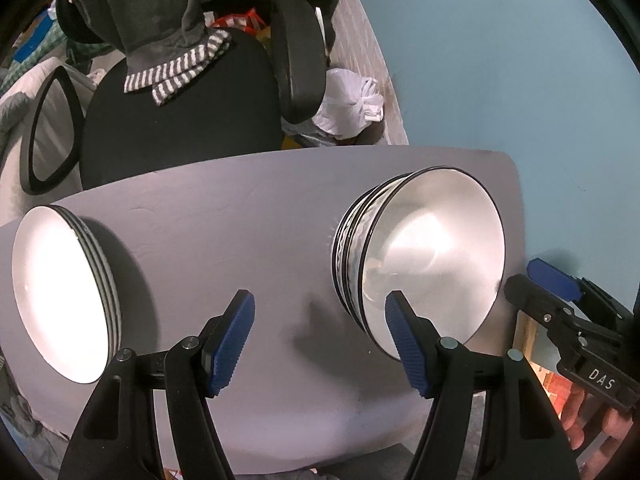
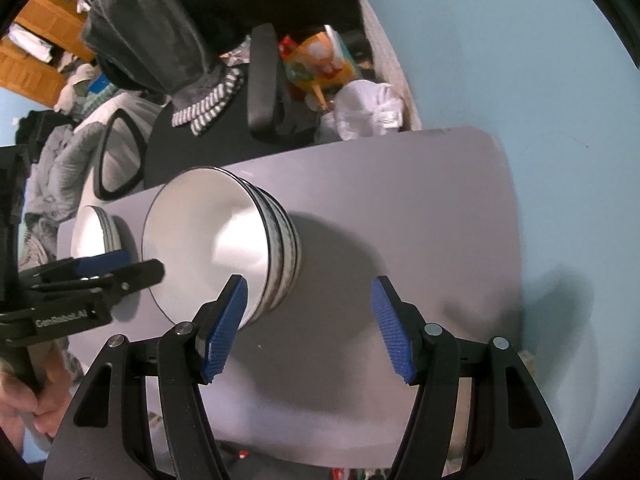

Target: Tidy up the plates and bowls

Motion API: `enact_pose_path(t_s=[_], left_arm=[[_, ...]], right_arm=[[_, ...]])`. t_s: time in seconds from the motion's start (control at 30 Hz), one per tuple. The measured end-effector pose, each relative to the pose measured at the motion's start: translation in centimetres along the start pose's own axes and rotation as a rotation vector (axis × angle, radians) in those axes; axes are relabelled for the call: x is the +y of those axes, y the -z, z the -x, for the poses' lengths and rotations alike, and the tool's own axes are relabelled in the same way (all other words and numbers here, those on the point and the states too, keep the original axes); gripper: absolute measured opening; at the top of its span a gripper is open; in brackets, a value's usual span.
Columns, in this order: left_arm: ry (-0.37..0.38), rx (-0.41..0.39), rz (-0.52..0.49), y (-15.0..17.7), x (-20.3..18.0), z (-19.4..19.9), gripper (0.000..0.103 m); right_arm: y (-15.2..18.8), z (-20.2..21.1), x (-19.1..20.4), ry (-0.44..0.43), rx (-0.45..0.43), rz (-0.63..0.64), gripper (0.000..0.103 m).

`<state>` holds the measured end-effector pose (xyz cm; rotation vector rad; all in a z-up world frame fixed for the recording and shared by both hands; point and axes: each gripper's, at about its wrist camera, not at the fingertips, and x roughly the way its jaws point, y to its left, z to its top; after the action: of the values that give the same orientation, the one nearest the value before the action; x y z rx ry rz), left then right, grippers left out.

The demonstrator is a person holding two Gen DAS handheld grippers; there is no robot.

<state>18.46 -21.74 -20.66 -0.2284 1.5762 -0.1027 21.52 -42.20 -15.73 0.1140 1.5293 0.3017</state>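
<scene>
My left gripper [image 1: 320,336] hangs with its jaws apart and nothing between them, pointing down at bare table [image 1: 240,208]. My right gripper [image 2: 308,320] is likewise spread and empty; its left pad sits just in front of the bowl stack [image 2: 224,240], whether touching I cannot tell.

From the left gripper, the bowls [image 1: 432,252] lie at about one o'clock, nested several deep, and the plate stack [image 1: 60,288] at about ten o'clock. From the right gripper the bowls are at eleven o'clock and the plates [image 2: 94,232] further out at ten, partly behind my other tool.

Plates sit with plates and bowls with bowls, well apart, so I judge the sorting nearly done, or a fresh pick is being lined up. Taking a bowl next would call for one pad inside the rim and one outside, lifting only the top one.

Beyond the table's far edge stand an office chair [image 1: 180,112] draped with a striped cloth [image 1: 176,72] and a white bag [image 1: 352,100]; nothing on the table blocks me, though my two tools crowd the bowls.
</scene>
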Motion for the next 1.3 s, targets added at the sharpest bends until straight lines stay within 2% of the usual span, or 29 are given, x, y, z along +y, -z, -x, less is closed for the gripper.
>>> enact_pose_path(t_s=[0.7,1.3], left_arm=[[0.01,0.081,0.068,-1.9,1.0,-4.2,0.069],[0.056,0.084,0.075,-2.5,0.6,-4.8,0.068]], right_arm=[[-2.0,-5.8,0.4,-0.014,0.138,0.0,0.063],[-2.8,-6.6,0.4,-0.022,0.131,-0.02,0.063]])
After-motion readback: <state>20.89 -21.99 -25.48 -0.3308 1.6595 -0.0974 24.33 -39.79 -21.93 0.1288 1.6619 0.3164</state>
